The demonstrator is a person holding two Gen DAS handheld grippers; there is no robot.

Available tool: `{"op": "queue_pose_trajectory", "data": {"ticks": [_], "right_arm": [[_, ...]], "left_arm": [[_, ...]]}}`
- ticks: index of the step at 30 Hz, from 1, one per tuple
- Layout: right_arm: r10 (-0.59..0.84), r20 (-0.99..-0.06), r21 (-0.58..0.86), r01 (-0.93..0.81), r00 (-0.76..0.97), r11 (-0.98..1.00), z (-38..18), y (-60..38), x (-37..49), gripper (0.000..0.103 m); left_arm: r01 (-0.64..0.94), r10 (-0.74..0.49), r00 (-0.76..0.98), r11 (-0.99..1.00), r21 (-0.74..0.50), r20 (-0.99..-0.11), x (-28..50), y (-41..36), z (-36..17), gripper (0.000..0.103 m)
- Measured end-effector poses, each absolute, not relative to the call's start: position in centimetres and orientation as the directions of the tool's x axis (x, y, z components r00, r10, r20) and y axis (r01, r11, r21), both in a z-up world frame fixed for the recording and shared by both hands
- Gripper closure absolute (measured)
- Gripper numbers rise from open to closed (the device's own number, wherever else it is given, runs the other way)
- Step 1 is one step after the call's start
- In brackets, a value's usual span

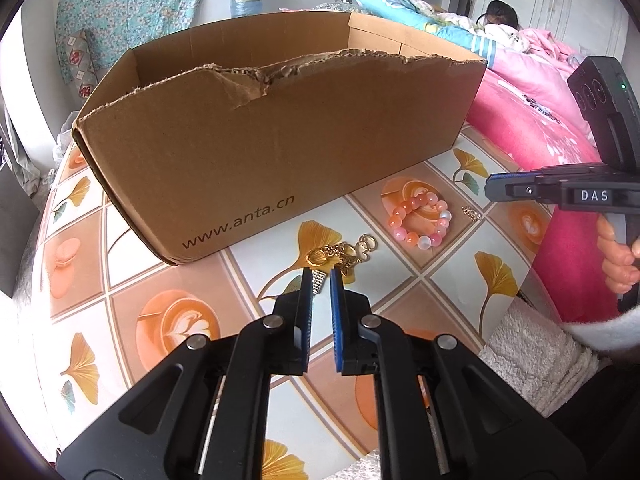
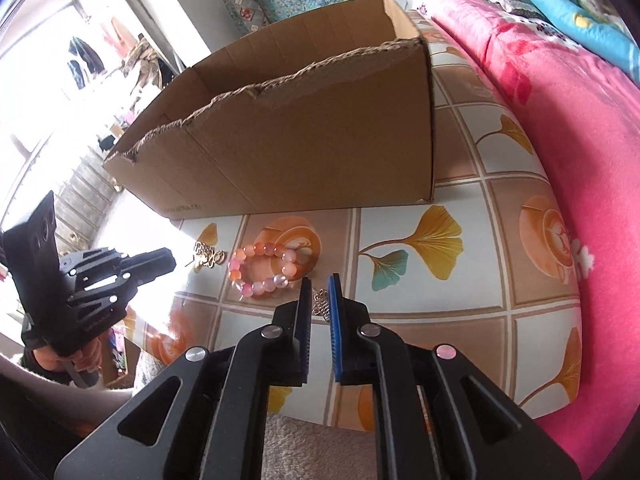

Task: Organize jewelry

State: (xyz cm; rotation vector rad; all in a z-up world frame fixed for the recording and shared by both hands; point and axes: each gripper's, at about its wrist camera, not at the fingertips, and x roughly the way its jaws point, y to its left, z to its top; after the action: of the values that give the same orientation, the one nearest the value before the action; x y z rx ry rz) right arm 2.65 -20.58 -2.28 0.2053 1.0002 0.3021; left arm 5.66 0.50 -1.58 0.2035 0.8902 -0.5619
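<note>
So on the left there's the big cardboard box [image 1: 280,132], open top, ragged torn front edge, sitting on a table [image 1: 400,280] with a tiled cloth printed with coffee cups and ginkgo leaves. Just in front of the box's near corner is a little heap of gold jewelry [image 1: 344,254], rings and chain bits tangled together, lying on the cloth. The left gripper [image 1: 321,276] hangs right over the near edge of that heap, jaws down to a narrow slit, and a small silvery piece [image 1: 318,282] shows in the gap, but I can't tell if the pads actually pinch it.

Moving right, a pink and orange bead bracelet [image 1: 420,222] lies flat on one of the coffee cup tiles, apart from the gold heap. Just right of it is a small gold charm [image 2: 320,303]. The right gripper [image 2: 320,296] sits over that charm, jaws only a little apart, charm visible between them and not clearly clamped. Far right is a pink blanket [image 2: 560,140] along the table edge
</note>
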Motion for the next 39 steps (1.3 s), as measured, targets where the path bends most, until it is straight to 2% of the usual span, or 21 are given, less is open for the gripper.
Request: {"op": "queue_pose_trajectory", "data": {"ticks": [2,10,11,12,17,20,25,28,30,39], "right_arm": [[0.311,-0.808,0.242,-0.199,0.501,0.95,-2.4,-19.4,2.5,0.086],[0.215,-0.854,0.081,-0.287,0.473,0.954,-3.4,-17.4,2.5,0.086],[0.206,-0.853,0.062,-0.299,0.48,0.952,-3.3,-17.2,2.3,0.088],[0.203,-0.855,0.053,-0.31,0.476,0.949,-3.1,-16.9,2.1,0.097],[0.265,-0.851,0.158,-0.26,0.454,0.953,-2.3,-18.3,1.8,0.1],[0.345,-0.811,0.278,-0.207,0.473,0.938,-1.1,-20.1,1.6,0.1],[0.425,-0.741,0.397,-0.17,0.52,0.902,0.7,-22.1,1.3,0.1],[0.434,-0.729,0.404,-0.178,0.53,0.897,1.3,-22.2,1.0,0.1],[0.44,-0.727,0.408,-0.183,0.526,0.894,1.4,-21.9,0.9,0.1],[0.472,-0.721,0.441,-0.19,0.508,0.877,-0.5,-20.3,1.9,0.1]], "left_arm": [[0.543,-0.372,0.498,0.838,-0.053,-0.783,5.6,0.5,-1.6,0.095],[0.537,-0.367,0.503,0.842,-0.05,-0.782,5.7,0.6,-1.8,0.095],[0.537,-0.368,0.503,0.842,-0.051,-0.782,5.7,0.6,-1.8,0.095],[0.536,-0.368,0.504,0.842,-0.051,-0.781,5.7,0.6,-1.8,0.095],[0.534,-0.373,0.508,0.843,-0.056,-0.776,5.8,0.8,-1.7,0.095],[0.533,-0.374,0.511,0.844,-0.056,-0.774,5.7,0.9,-1.6,0.095],[0.534,-0.371,0.51,0.844,-0.052,-0.776,5.8,0.8,-1.7,0.095],[0.533,-0.367,0.513,0.845,-0.047,-0.775,5.8,0.6,-1.7,0.094],[0.531,-0.358,0.521,0.847,-0.034,-0.775,5.9,0.4,-1.8,0.088],[0.578,-0.313,0.491,0.815,0.035,-0.813,6.5,-1.1,-2.9,0.088]]}}
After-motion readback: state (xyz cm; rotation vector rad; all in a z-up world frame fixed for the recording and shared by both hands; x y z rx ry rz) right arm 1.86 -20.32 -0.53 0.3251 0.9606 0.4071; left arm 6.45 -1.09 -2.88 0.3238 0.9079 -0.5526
